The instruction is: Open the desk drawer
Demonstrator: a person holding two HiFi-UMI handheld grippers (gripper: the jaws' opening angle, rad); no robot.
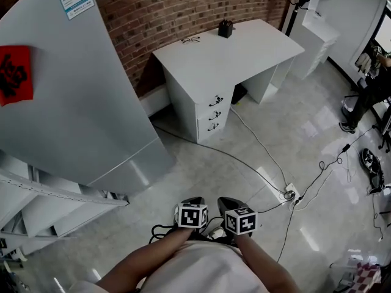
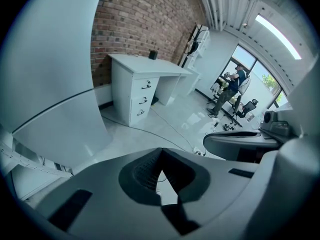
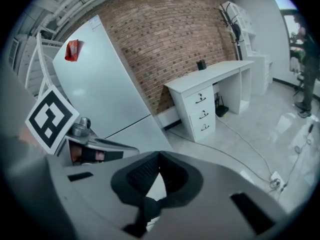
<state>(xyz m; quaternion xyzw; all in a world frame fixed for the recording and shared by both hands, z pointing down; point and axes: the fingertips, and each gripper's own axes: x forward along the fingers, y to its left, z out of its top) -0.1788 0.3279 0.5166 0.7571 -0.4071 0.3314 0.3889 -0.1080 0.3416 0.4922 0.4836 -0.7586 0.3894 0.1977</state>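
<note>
Drawers (image 1: 214, 113): stack of three under the tabletop (image 1: 244, 50), all shut, contents hidden.
Direction: lay straight ahead, well apart, across open floor.
Left hand-held gripper (image 1: 192, 201): closed, empty.
Right hand-held gripper (image 1: 228, 201): closed, empty.
Nearer hand: neither, clearly.
Handles: seemingly level, faced the grippers.

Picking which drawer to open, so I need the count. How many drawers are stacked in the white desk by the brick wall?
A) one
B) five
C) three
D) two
C: the head view shows three drawer fronts stacked one above another under the top of the desk.
</note>
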